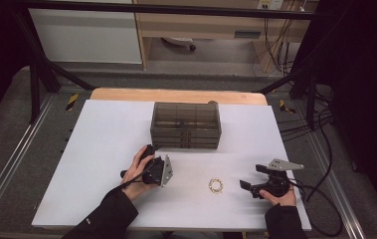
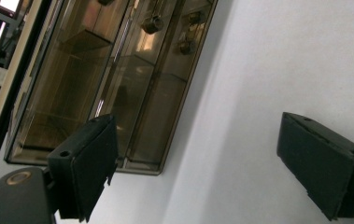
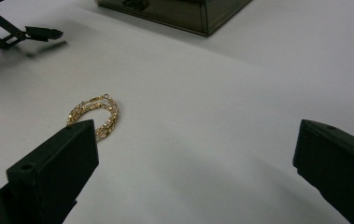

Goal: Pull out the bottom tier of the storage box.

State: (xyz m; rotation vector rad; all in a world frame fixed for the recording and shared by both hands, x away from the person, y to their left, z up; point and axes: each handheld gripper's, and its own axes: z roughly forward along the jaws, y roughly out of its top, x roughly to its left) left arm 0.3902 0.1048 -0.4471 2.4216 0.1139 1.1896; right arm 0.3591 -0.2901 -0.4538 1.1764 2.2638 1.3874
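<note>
A coiled gold bracelet (image 1: pixel 216 185) (image 3: pixel 95 114) lies on the white table (image 1: pixel 101 149), right of centre near the front. My right gripper (image 1: pixel 253 177) (image 3: pixel 193 172) is open, pointing left at the bracelet from a short way off, nothing between its jaws. A smoked see-through drawer box (image 1: pixel 186 124) (image 2: pixel 109 79) (image 3: pixel 179 11) stands at the middle back, with small jewellery pieces (image 2: pixel 152 23) dimly visible inside. My left gripper (image 1: pixel 158 155) (image 2: pixel 207 172) is open and turned on its side, just in front of the box's left front corner, not touching it.
The wooden tabletop's back edge (image 1: pixel 176 94) shows behind the white sheet. Black frame legs (image 1: pixel 37 74) stand at the back corners, and cables (image 1: pixel 320 149) trail off the right side. One finger of the left gripper (image 3: pixel 44 32) shows far off in the right gripper view.
</note>
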